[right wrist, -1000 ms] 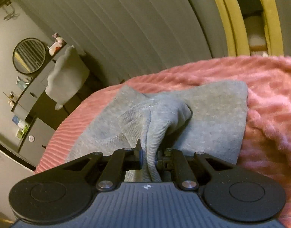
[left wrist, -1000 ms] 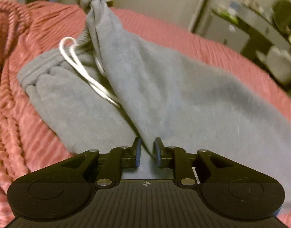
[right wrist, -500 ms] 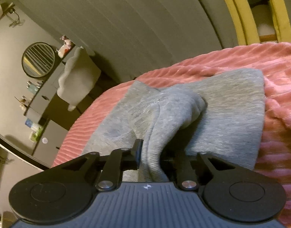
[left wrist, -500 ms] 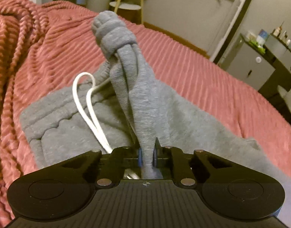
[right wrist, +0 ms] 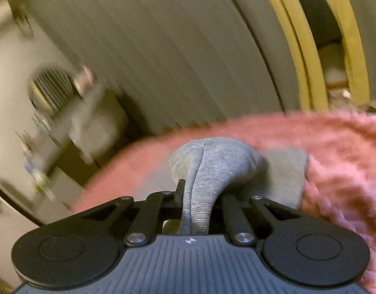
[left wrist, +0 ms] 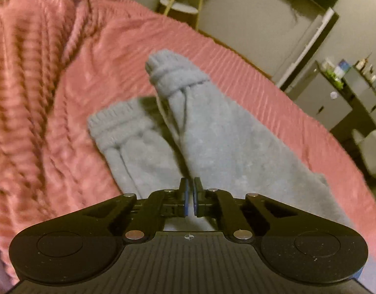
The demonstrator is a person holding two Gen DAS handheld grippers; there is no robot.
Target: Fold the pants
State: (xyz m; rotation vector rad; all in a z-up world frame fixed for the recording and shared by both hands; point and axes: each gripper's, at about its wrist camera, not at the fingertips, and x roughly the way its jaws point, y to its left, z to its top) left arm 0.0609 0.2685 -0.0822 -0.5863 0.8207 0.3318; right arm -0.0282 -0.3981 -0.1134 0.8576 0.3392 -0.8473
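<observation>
Grey sweatpants lie on a pink ribbed blanket. A bunched, knotted-looking end stands up at the far side, with a gathered elastic band to its left. A ridge of cloth runs from that bunch down to my left gripper, whose blue pads are shut on a thin fold of it. In the right wrist view, my right gripper is shut on a ribbed grey fold of the pants, which bulges up beyond the tips. The right finger is hidden behind the cloth.
The blanket is heaped in thick folds at the left of the left wrist view. Beyond the bed stand grey cabinets, a round stool and a white chair. A round mirror and a yellow frame appear in the right wrist view.
My left gripper closed on a fold of the pants and drew back with it; the white drawstring is now almost hidden. My right gripper kept its grip and lifted its fold slightly.
</observation>
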